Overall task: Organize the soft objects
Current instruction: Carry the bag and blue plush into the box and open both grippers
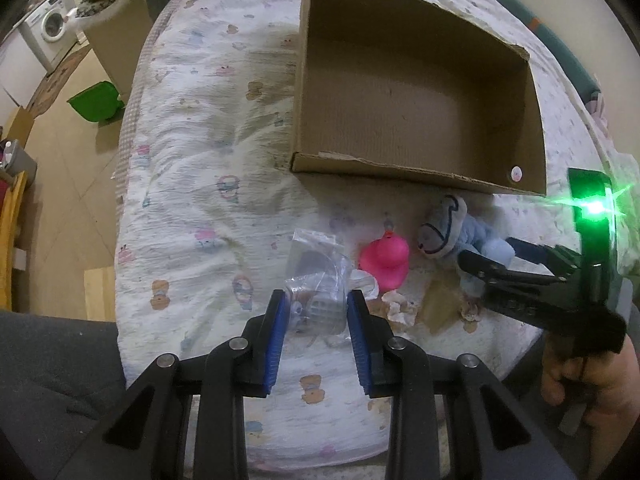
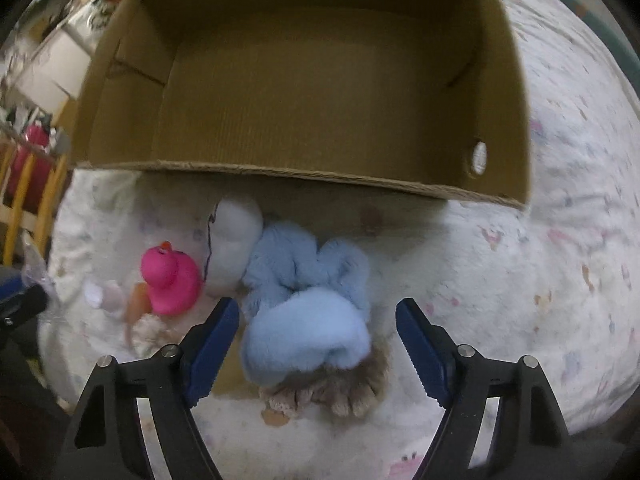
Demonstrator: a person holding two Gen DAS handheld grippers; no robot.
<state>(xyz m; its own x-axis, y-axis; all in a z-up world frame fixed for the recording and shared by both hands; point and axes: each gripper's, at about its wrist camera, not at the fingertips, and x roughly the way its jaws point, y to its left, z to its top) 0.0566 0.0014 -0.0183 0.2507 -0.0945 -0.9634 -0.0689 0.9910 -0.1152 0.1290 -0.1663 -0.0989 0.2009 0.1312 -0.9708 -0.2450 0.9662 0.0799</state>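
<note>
An open cardboard box (image 1: 520, 128) lies on a patterned bed cover, empty inside; it also shows in the right wrist view (image 2: 516, 80). In front of it lie a clear plastic bag (image 1: 316, 276), a pink rubber duck (image 1: 386, 262) (image 2: 170, 282) and a light blue plush toy (image 1: 478, 240) (image 2: 308, 300) with a white head. My left gripper (image 1: 316, 300) stands with its jaws on either side of the bag, still a little apart. My right gripper (image 2: 318, 312) is open around the blue plush; it also shows in the left wrist view (image 1: 488, 254).
A small brown knitted item (image 2: 340, 392) lies under the plush. Small shells or pale bits (image 1: 396, 306) lie by the duck. The bed's left edge drops to a floor with a green bin (image 1: 96, 100) and a washing machine (image 1: 46, 28).
</note>
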